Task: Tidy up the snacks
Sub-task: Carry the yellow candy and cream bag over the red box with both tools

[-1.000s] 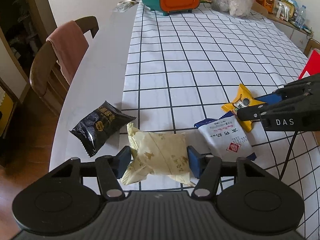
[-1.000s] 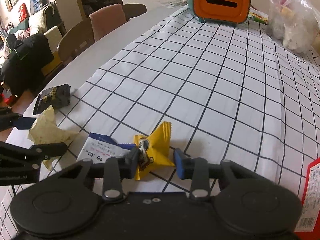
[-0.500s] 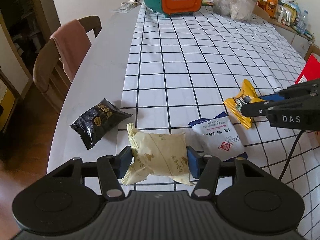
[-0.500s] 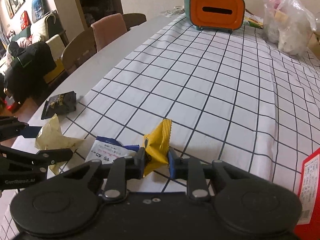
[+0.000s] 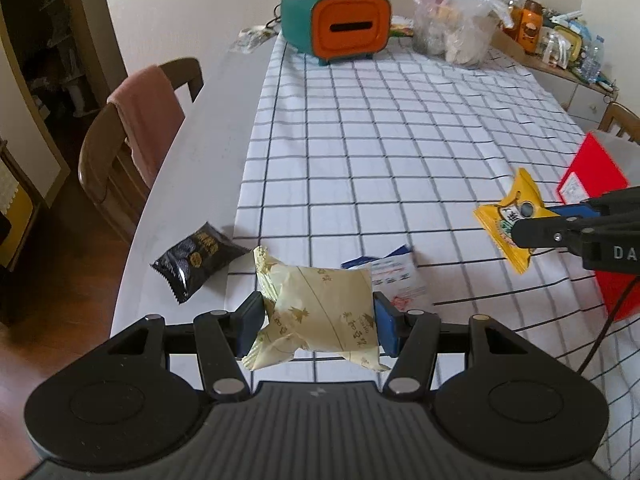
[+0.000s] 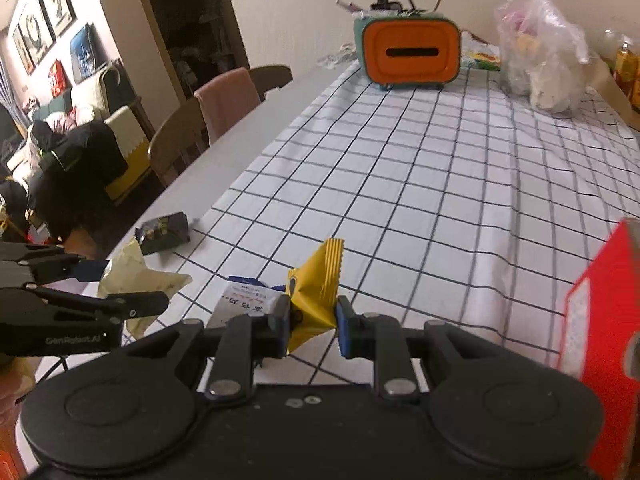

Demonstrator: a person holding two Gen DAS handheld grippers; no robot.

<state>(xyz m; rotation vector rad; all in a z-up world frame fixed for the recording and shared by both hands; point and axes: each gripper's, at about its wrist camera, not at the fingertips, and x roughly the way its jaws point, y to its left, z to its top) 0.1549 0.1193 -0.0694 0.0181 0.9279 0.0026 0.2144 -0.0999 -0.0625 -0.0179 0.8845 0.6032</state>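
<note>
My left gripper (image 5: 318,322) is shut on a pale yellow snack packet (image 5: 320,312) and holds it above the table's near left part. My right gripper (image 6: 311,326) is shut on a small yellow snack packet (image 6: 316,292), lifted off the cloth; it also shows in the left wrist view (image 5: 510,216). A white and blue packet (image 5: 394,276) lies on the checked cloth between the grippers. A black packet (image 5: 198,260) lies on the bare table at the left. A red box (image 5: 600,188) stands at the right.
A teal and orange box (image 5: 340,26) and a clear plastic bag of goods (image 5: 456,24) stand at the table's far end. A chair with a pink cloth (image 5: 140,120) is at the table's left side. Bottles and jars (image 5: 552,36) fill a shelf at far right.
Both grippers have risen with their packets. The right gripper closed on the yellow packet and lifted it toward the red box. The white and blue packet stays on the cloth.
</note>
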